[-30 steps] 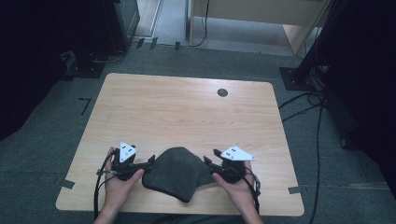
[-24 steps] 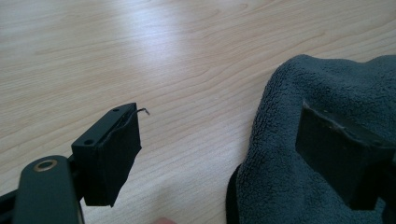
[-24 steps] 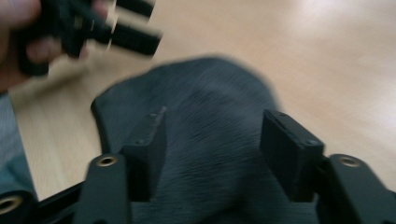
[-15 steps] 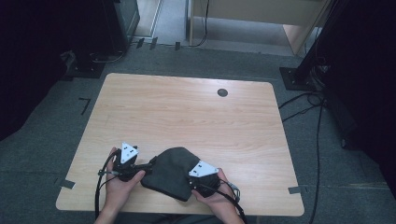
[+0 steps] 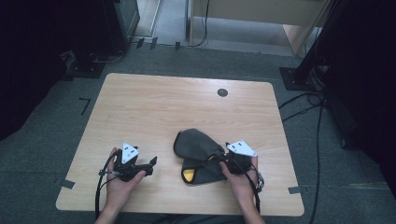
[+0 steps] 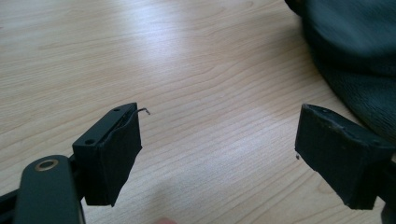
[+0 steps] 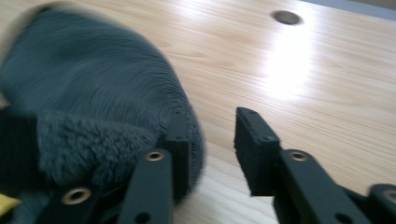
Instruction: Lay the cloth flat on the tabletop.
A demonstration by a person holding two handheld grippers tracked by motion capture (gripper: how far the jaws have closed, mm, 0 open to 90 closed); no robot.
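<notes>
One soft, fuzzy grey cloth lies bunched on the smooth wooden table; the left gripper gapes wide, and the right gripper, just opening, pinches nothing.

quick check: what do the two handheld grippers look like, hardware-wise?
Both alike: left gripper and right gripper have black bodies, each topped by a grey three-cornered plate with a black cable trailing back along the bare forearm. The jaws are flat black blocks on arms with brass-coloured rivets.

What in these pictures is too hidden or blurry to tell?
- Dark grey fleece cloth: its shape is lost in folds in the high view and blurred in the right gripper view.
- Yellow patch: too small to identify.
- Right gripper: the cloth hides one jaw's pad.
</notes>
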